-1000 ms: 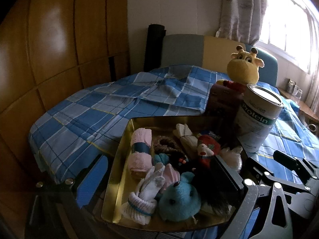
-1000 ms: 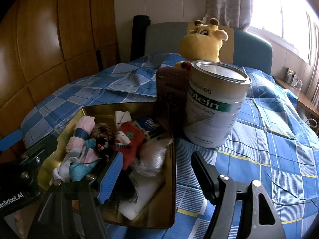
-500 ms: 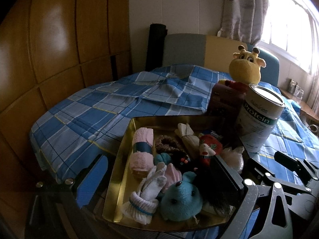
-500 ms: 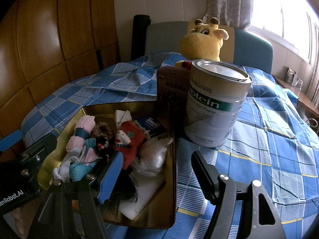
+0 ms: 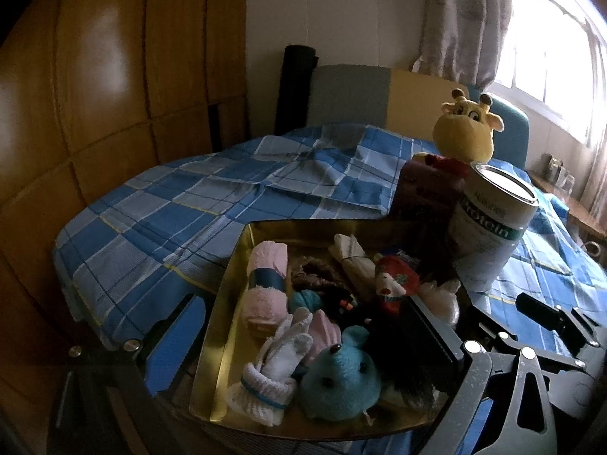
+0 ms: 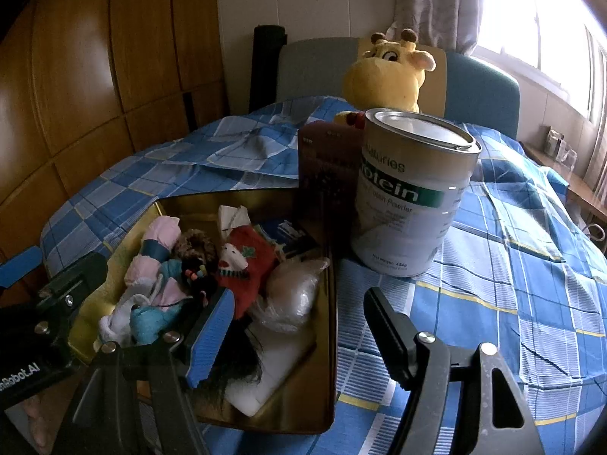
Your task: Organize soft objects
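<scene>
Both grippers open and empty over a gold tray of soft things on the bed.

Left gripper (image 5: 303, 345) and right gripper (image 6: 299, 326) hold nothing, fingers spread wide. Tray (image 5: 216, 326) holds a pink towel roll (image 5: 265, 284), white socks (image 5: 277, 371), teal plush (image 5: 341, 379) and red sock (image 6: 250, 265), heaped loosely; this fits either sorting underway or items already gathered. Giraffe plush (image 6: 387, 72) sits outside at 12 o'clock. Protein can (image 6: 409, 197) and dark box (image 6: 326, 163) crowd the tray at 1 o'clock.
</scene>
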The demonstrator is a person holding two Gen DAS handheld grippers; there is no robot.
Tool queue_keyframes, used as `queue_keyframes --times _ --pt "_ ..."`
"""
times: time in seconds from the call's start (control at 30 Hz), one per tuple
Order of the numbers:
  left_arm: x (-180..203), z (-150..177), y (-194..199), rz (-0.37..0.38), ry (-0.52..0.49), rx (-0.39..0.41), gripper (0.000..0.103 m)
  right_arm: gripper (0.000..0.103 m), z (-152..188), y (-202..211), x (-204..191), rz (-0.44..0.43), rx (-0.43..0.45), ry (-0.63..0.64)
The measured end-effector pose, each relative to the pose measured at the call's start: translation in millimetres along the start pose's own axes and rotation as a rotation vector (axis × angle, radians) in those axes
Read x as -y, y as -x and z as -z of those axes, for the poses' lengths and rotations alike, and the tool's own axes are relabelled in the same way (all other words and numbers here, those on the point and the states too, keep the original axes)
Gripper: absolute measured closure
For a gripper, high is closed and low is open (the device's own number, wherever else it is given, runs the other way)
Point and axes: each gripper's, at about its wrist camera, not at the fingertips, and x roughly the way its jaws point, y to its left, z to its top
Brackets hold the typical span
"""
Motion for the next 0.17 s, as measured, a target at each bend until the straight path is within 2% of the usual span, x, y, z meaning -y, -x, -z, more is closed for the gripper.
queue_keyframes --times 0.17 --pt "-1.1 -2.0 -0.5 -0.012 -0.003 -0.001 0.0 0.031 0.6 2.9 5.7 0.001 0.007 -0.013"
